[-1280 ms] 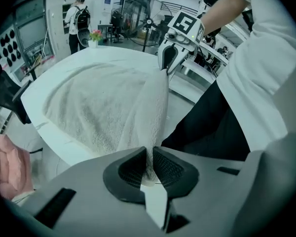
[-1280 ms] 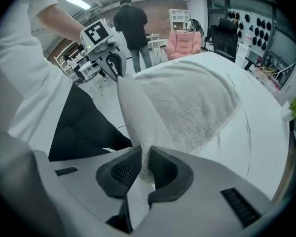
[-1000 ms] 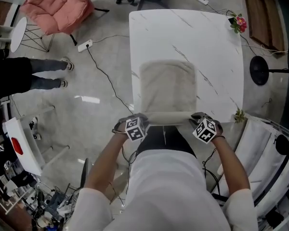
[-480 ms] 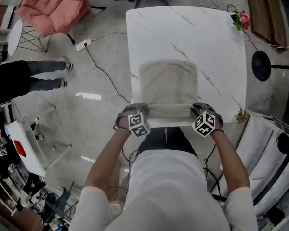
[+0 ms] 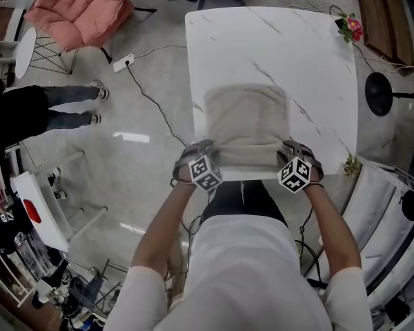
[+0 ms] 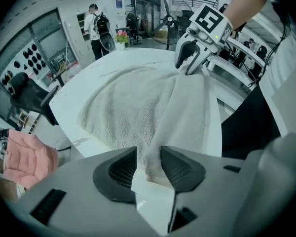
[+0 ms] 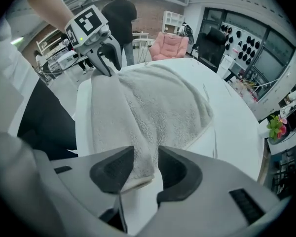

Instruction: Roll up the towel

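Beige towel [image 5: 247,116], fold inside left tool [image 6: 148,165] and right tool [image 7: 146,165], both just opened

I wear a white shirt [image 5: 245,267] with short sleeves [image 5: 141,292]. My dark trousers [image 5: 234,200] show in the middle of the frame. My left claw [image 6: 149,164] and right claw [image 7: 145,167] are pale grey, with dark ribbed pads [image 6: 121,171]. Each one carries a cube [image 5: 205,173] with black and white squares. Thin dark cords [image 5: 188,226] seem to hang below my wrists.
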Demonstrator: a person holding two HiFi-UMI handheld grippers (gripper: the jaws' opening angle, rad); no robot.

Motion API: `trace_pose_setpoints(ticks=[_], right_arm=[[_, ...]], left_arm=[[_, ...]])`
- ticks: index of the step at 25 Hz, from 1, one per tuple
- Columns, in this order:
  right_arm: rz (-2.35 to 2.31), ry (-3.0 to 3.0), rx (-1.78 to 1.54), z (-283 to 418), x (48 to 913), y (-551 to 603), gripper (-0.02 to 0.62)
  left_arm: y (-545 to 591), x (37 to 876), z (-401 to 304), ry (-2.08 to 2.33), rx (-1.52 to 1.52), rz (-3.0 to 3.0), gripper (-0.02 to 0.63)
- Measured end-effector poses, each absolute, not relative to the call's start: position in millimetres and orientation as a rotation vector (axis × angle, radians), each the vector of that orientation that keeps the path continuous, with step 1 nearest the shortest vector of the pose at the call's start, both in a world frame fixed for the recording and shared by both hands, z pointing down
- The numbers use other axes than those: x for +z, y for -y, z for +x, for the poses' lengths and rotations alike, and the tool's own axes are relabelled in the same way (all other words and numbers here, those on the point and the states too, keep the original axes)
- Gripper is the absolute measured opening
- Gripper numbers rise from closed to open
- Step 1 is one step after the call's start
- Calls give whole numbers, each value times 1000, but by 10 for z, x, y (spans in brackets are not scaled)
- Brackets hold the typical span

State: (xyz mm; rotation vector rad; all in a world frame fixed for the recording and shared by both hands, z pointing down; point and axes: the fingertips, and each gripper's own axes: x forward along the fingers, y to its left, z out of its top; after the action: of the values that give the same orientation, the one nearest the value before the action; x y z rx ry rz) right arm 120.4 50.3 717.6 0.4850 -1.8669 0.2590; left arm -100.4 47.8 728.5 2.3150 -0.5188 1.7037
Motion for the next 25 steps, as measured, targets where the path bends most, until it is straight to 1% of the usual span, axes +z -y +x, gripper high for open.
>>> trace_pose_setpoints(ticks=[4,10,14,17,19,20,22,25], right_arm=[[536,1908,260,1174,6968,-496,167],[484,1963,250,1088,6779,-724,160],[391,1973,253,1044,6786,-1045,160],[385,1964,244,1048,6861,-1204,162],[394,1945,217,1073,6939,-1222,175],[399,1933,204,1094,6985,-1224,186],[412,1913,191,1137,7077,-1219,186],[439,1902,173,1169,7202,-1171,186]], left_arm=[[-466,7106,-1101,541,1682,2329,196],[-590,6857,-1155,595,1615,2364,195],[-919,6784,-1082,558,1592,2407,198],[-1173,6851,-1024,548,1562,2410,196],[-1240,6945,-1018,563,1572,2399,199],[-1245,6997,-1025,580,1583,2392,207],[-1218,7105,-1042,618,1599,2377,209],[-1145,7266,-1047,644,1633,2364,198]])
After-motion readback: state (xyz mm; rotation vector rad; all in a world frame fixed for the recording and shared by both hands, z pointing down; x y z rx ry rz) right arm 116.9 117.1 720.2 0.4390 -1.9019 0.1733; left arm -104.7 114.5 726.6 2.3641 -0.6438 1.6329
